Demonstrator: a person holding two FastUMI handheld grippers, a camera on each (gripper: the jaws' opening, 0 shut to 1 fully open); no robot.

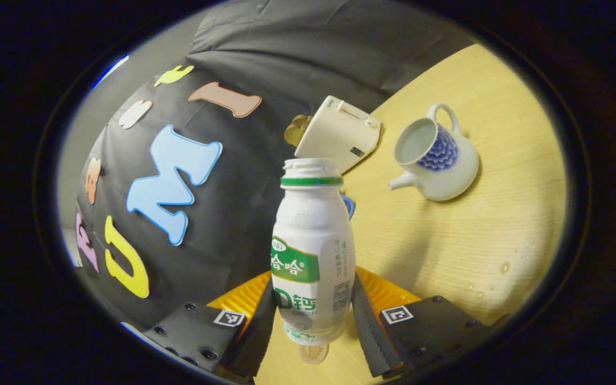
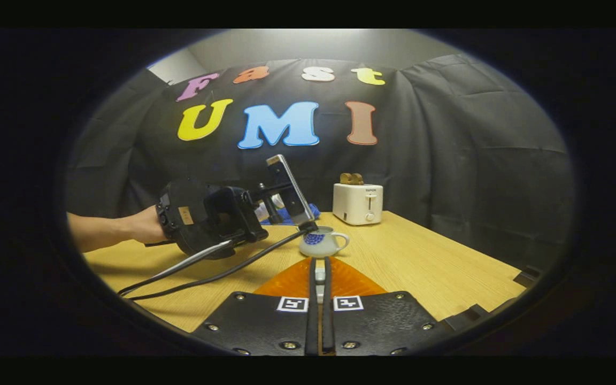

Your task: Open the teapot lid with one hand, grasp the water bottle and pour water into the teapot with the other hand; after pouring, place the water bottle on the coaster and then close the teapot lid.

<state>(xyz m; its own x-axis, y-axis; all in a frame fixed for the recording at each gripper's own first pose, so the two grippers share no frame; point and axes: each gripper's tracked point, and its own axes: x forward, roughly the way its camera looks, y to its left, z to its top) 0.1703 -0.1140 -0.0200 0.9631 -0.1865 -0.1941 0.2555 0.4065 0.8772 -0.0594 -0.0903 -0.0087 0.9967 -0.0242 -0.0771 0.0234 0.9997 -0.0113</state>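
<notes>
The left gripper (image 1: 313, 313) fingers clamp the water bottle (image 1: 313, 251), its uncapped mouth pointing away, the open teapot (image 1: 436, 158) ahead to its right on the worktop (image 1: 447, 240); the right gripper (image 2: 320, 278) fingers pinch the lid (image 2: 319, 275)

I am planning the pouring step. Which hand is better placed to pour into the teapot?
Left, likely: its tongs grip the uncapped bottle, and the teapot stands open ahead. The right tongs pinch something small, perhaps the lid.

White water bottle (image 1: 313, 251) with green band; white teapot (image 1: 436, 158) with blue scale pattern.
</notes>
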